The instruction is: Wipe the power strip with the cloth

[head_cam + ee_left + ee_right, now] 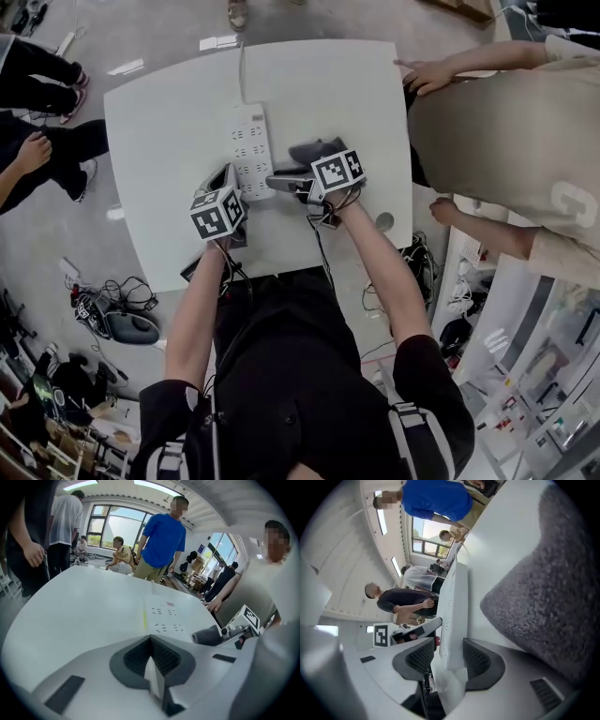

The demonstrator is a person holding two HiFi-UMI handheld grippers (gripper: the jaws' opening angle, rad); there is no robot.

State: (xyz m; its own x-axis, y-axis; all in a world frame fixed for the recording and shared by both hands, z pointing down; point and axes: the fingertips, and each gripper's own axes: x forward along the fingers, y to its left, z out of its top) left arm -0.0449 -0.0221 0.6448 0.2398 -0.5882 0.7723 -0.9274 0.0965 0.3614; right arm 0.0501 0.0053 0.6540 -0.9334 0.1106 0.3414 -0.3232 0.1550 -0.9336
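Observation:
A white power strip (251, 141) lies lengthwise on the white table (159, 112). A grey cloth (314, 150) sits bunched just right of it. My right gripper (277, 183) reaches in from the right, turned on its side, and is shut on the strip's near end. In the right gripper view the strip (452, 616) stands edge-on between the pads of that gripper (443, 660), with the cloth (543, 597) on the table beside it. My left gripper (223, 176) hovers left of the strip's near end, shut on nothing. In the left gripper view its jaws (152, 660) meet, with the strip (164, 618) ahead.
A person in a beige shirt stands at the table's right with a hand (427, 73) on its far corner. Other people stand at the left (37, 150). Cables and gear (112, 309) lie on the floor at the left. A small grey disc (384, 221) sits near the table's right edge.

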